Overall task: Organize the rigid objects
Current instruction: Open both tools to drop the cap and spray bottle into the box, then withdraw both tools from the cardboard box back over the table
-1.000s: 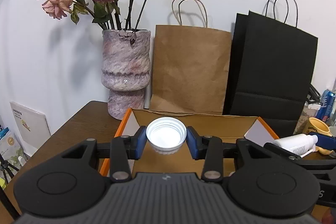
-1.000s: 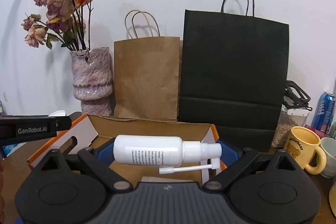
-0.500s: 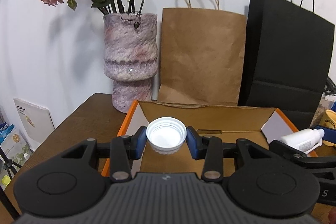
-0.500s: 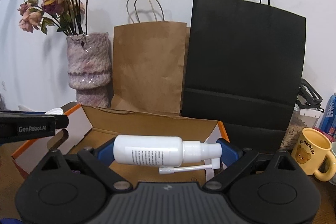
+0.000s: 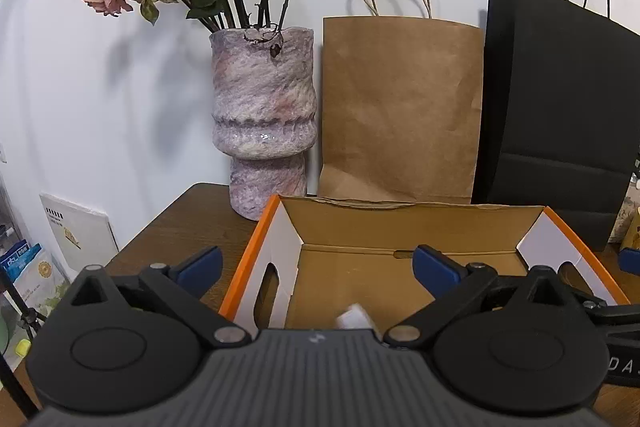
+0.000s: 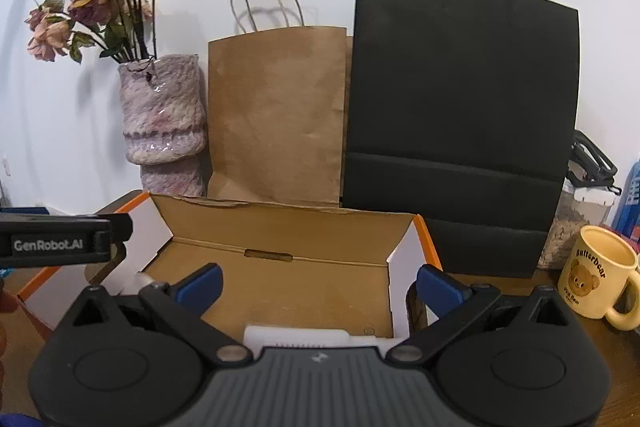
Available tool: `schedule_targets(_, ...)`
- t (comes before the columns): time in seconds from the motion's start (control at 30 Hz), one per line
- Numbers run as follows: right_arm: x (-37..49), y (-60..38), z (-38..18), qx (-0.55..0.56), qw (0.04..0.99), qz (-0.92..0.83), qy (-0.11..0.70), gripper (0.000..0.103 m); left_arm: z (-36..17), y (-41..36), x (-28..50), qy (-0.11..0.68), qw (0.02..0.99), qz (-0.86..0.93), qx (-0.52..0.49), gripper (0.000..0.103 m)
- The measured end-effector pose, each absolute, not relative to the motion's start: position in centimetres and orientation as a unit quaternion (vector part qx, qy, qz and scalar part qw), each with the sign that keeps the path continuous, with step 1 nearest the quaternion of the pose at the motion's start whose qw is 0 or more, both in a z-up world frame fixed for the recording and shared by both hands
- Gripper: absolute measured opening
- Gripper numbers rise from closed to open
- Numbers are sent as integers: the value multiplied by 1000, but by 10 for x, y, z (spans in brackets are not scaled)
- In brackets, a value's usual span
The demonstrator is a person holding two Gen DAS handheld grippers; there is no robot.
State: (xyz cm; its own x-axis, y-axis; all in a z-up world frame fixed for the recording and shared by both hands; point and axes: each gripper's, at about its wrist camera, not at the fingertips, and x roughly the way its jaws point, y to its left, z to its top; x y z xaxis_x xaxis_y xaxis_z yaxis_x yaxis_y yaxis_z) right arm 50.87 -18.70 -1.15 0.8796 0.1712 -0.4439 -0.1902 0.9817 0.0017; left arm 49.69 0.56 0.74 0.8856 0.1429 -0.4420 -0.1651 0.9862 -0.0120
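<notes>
An open cardboard box (image 5: 400, 213) with orange edges stands on the brown table in front of both grippers. My left gripper (image 5: 318, 265) hangs over its left half, jaws opening wide, with nothing between the blue pads (image 5: 200, 265). Below them a blurred white cap (image 5: 352, 319) shows inside the box. My right gripper (image 6: 320, 283) hovers over the same box (image 6: 280, 223), jaws also opening and empty. The white spray bottle (image 6: 296, 337) lies on the box floor just under it, partly hidden by the gripper body.
Behind the box stand a mottled vase of dried roses (image 5: 262, 123), a brown paper bag (image 5: 400, 107) and a black paper bag (image 6: 460, 107). To the right are a yellow bear mug (image 6: 596, 271) and a clear jar (image 6: 576, 223). Booklets (image 5: 76, 231) lean beyond the table's left edge.
Both grippers moved in over the box, then opened. The white cap left the left jaws and the spray bottle left the right jaws; both dropped into the box.
</notes>
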Motion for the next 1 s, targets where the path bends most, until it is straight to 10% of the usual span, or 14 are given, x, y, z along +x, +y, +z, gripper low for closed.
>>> schedule_targets(1.0, 467, -205, 5, -13, 974, 92, 208, 103, 22, 0, 458, 216, 974, 57, -23, 103)
